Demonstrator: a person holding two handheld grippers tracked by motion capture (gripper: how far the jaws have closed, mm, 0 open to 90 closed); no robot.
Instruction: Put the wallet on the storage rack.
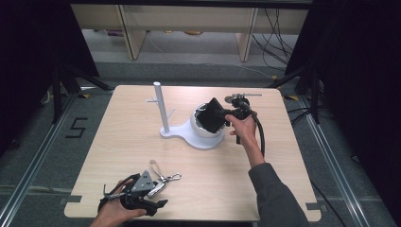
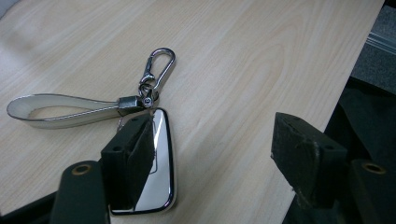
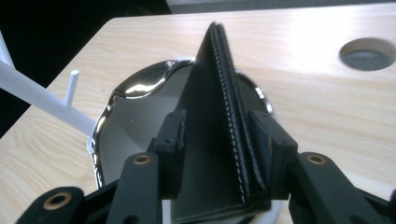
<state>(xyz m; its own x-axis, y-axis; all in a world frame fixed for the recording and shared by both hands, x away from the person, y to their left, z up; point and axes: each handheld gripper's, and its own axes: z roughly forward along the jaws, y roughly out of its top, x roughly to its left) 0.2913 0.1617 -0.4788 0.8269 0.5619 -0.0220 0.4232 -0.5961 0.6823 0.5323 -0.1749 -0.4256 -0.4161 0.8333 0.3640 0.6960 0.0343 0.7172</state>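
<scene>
While over bowl, right hand outstretched

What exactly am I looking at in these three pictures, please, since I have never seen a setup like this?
No robot here: a person at a wooden table holds a hand-held claw in each hand. The wide picture comes from a fixed camera above; the other two come from cameras riding on each claw, looking along its black jaws.

The right claw is shut on a black leather wallet, holding it over a shiny bowl on a white stand with a post and pegs.

The left claw is open near the table's front edge. A chrome key fob lies there with its cream strap and snap hook; one jaw sits over the fob, nothing gripped.
</scene>
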